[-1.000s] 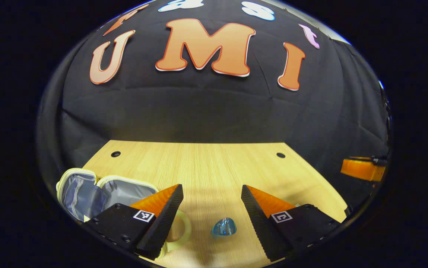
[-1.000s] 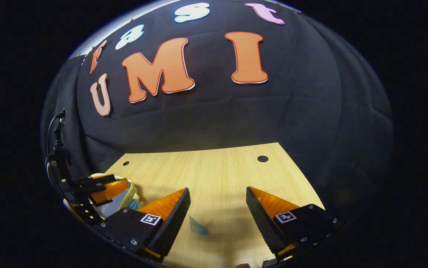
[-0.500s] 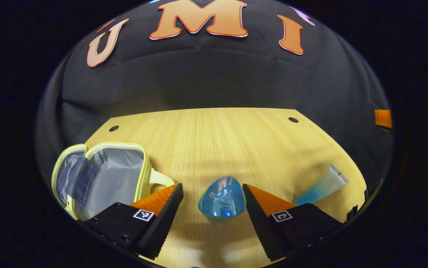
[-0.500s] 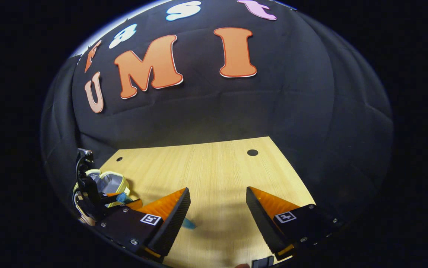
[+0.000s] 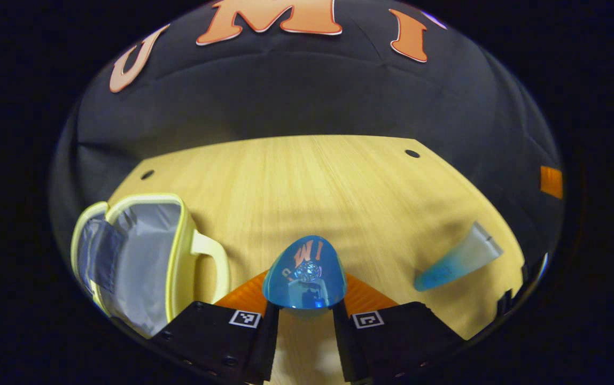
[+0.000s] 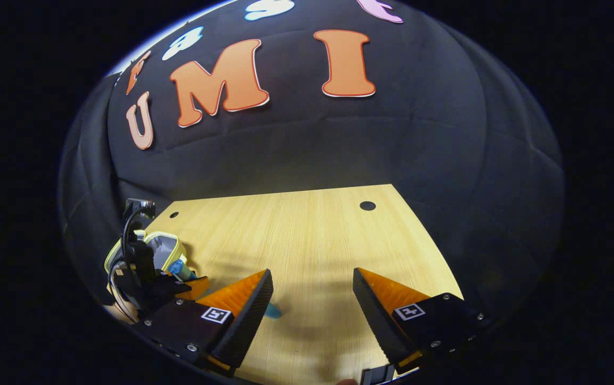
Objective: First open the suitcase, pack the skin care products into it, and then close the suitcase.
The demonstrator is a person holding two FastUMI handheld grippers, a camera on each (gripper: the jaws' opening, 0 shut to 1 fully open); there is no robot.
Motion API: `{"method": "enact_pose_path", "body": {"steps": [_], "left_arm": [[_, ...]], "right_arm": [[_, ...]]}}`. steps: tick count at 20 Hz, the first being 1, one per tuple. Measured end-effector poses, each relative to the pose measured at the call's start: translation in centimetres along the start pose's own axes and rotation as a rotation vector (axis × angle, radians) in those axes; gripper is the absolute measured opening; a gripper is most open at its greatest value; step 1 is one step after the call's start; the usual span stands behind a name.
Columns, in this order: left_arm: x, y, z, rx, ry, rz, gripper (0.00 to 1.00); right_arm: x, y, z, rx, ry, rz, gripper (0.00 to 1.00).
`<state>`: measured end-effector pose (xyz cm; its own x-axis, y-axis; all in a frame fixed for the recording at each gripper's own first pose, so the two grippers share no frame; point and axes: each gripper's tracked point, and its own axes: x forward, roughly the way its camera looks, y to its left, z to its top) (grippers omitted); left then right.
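— What has the left gripper [image 5: 304,315] got?

— A glossy blue, rounded skin-care container [image 5: 304,274]. The two black fingers [image 5: 264,334] are drawn in close, one against each side of it, low over the pale wooden counter [image 5: 307,182].

— And the suitcase?

— The small pale-yellow soft case with the grey lining [image 5: 141,251] lies open on the counter to the left of that gripper, its yellow loop handle [image 5: 211,262] pointing toward the blue container. In the right gripper view it sits at the far left edge [image 6: 162,251], partly hidden behind the left gripper [image 6: 149,278].

— Anything else to pack?

— A white-to-blue squeeze tube [image 5: 459,258] lies flat on the counter, off to the right and well apart from the case — its blue end [image 6: 272,310] peeks out just beside the right gripper's left finger.

— The right gripper [image 6: 313,310]?

— Its fingers [image 6: 379,310] are spread wide with nothing between them, above bare counter [image 6: 307,235].
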<state>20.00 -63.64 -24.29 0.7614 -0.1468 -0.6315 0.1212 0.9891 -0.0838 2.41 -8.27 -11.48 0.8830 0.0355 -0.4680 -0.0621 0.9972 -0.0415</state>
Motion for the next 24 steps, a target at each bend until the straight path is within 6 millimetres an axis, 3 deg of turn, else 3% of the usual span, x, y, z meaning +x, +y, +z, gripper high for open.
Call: {"method": "enact_pose_path", "body": {"steps": [4,5,6,9,12,17,20,21,24], "left_arm": [[-5.5,-3.5,1.1,-0.046,0.008,-0.127,0.48],[-6.8,-4.0,1.5,-0.034,-0.002,-0.141,0.47],[-8.2,-4.5,1.8,-0.026,-0.001,-0.153,0.47],[-11.6,-4.8,1.5,-0.1,0.023,-0.182,0.48],[-14.1,-2.7,1.0,-0.158,0.033,-0.149,0.47],[-17.0,2.1,-1.4,-0.161,0.075,-0.027,0.47],[-18.1,3.8,-2.4,-0.206,0.092,-0.002,0.48],[-18.4,4.3,-2.6,-0.217,0.096,0.003,0.48],[-18.9,5.3,-2.5,-0.219,0.097,0.0,0.47]], "right_arm": [[0.2,2.7,-0.9,-0.03,-0.013,0.082,0.95],[0.5,3.6,-1.6,-0.041,0.001,0.108,1.0],[1.0,4.3,-2.6,-0.052,0.022,0.131,0.96],[2.5,6.6,-5.4,-0.068,0.111,0.209,0.96],[4.4,7.4,-7.9,-0.101,0.168,0.23,0.96],[7.3,7.5,-11.6,-0.144,0.294,0.228,0.93],[8.5,7.3,-13.2,-0.156,0.347,0.216,0.81],[8.8,7.3,-13.5,-0.158,0.359,0.216,0.69],[9.4,7.1,-15.5,-0.187,0.429,0.197,0.57]]}}
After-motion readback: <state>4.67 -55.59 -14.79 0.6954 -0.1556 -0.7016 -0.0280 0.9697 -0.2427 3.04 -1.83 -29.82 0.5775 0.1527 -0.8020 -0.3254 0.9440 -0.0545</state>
